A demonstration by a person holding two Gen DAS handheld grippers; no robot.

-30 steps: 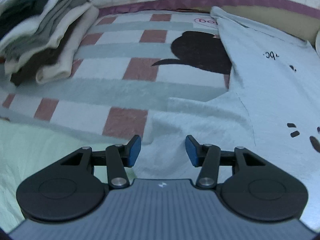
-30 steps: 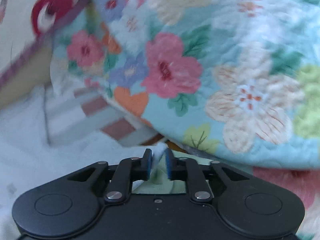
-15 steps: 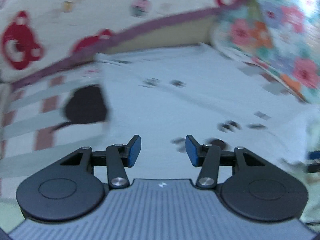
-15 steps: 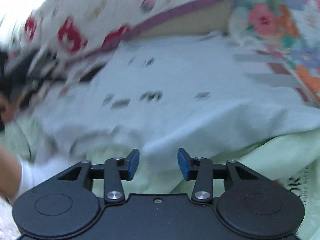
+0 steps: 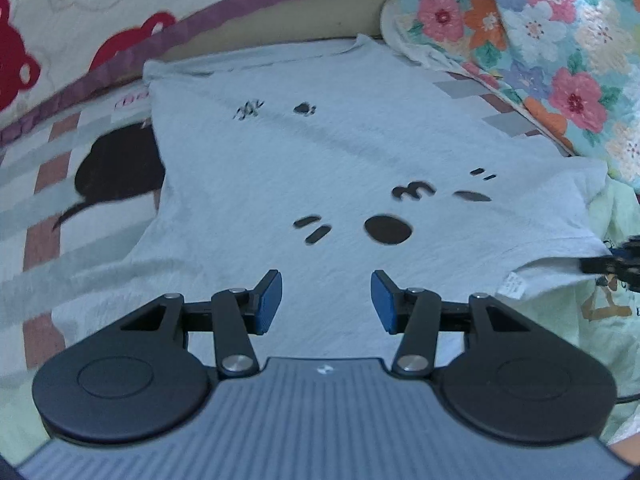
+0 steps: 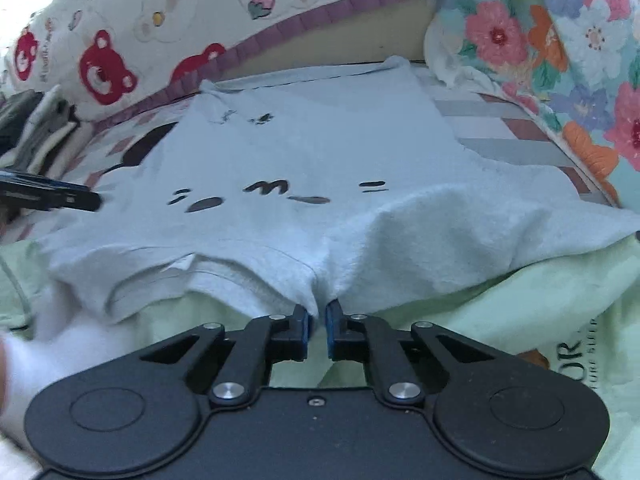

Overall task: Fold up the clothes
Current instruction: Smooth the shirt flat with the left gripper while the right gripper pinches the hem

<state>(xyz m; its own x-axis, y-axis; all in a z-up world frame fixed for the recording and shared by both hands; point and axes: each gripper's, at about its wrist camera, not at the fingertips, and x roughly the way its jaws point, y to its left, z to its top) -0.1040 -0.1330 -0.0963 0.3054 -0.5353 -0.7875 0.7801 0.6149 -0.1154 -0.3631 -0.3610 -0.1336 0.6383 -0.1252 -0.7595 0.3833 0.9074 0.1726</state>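
A pale blue-grey T-shirt (image 5: 320,160) with a black cartoon-face print lies spread on the bed. My left gripper (image 5: 326,300) hovers over its near part, open, with nothing between the blue pads. In the right wrist view the same T-shirt (image 6: 320,152) bunches up at its near edge. There my right gripper (image 6: 318,320) has its jaws closing, and a fold of that edge is pinched between the pads. The left gripper (image 6: 52,196) shows at the shirt's left side in that view. The right gripper (image 5: 616,266) shows at the shirt's right corner in the left wrist view.
A floral quilt (image 6: 560,60) is heaped on the right. A bear-print cover (image 6: 104,72) rises behind the shirt. Folded clothes (image 6: 36,128) are stacked far left. Under the shirt lie a checked blanket (image 5: 44,168) and pale green fabric (image 6: 520,320). A white sleeve (image 6: 60,340) is blurred at lower left.
The left view swung right, from the folded stack to the shirt's middle, jaws unchanged. The right gripper left the floral quilt, opened, swung to the shirt's near edge and closed on it.
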